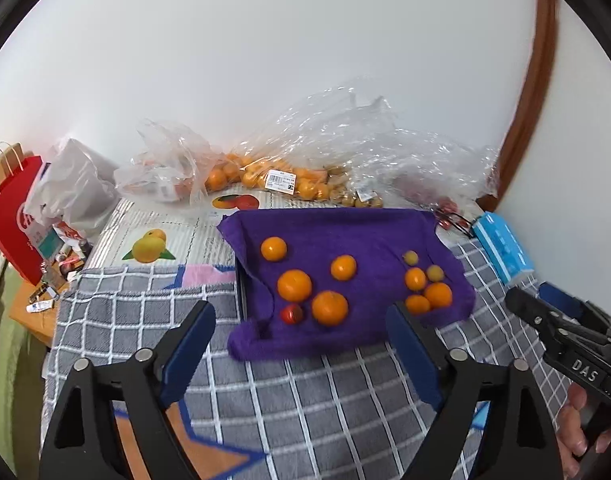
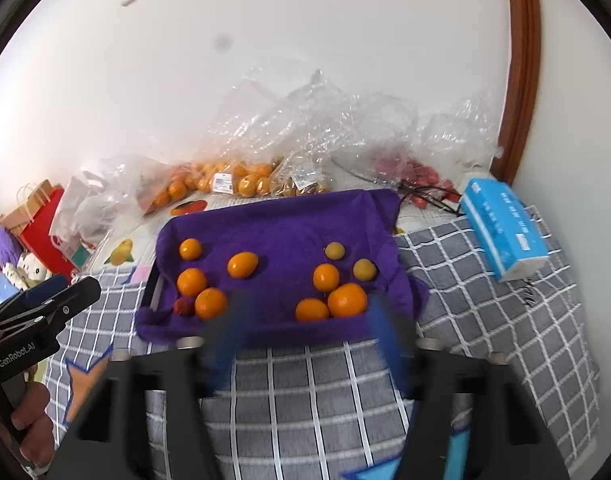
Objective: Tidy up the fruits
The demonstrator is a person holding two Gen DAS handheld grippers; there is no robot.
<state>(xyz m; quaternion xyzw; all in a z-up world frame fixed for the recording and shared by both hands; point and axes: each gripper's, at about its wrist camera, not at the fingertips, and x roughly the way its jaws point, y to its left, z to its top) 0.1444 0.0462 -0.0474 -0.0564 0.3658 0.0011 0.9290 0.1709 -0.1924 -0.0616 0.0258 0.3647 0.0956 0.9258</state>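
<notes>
This looks like a room in a home. A grey checked cloth (image 1: 305, 392) covers the surface in the lower half of both frames, with a fruit-printed mat (image 1: 173, 232) behind it. Crinkled plastic bags (image 1: 345, 140) of fruit lie against a plain white wall (image 1: 265, 40). A red paper shopping bag (image 1: 9, 216) and small bottles crowd the left edge, a blue tissue pack (image 2: 501, 228) lies at right, and a brown wooden frame (image 2: 525, 80) curves down the right side.
</notes>
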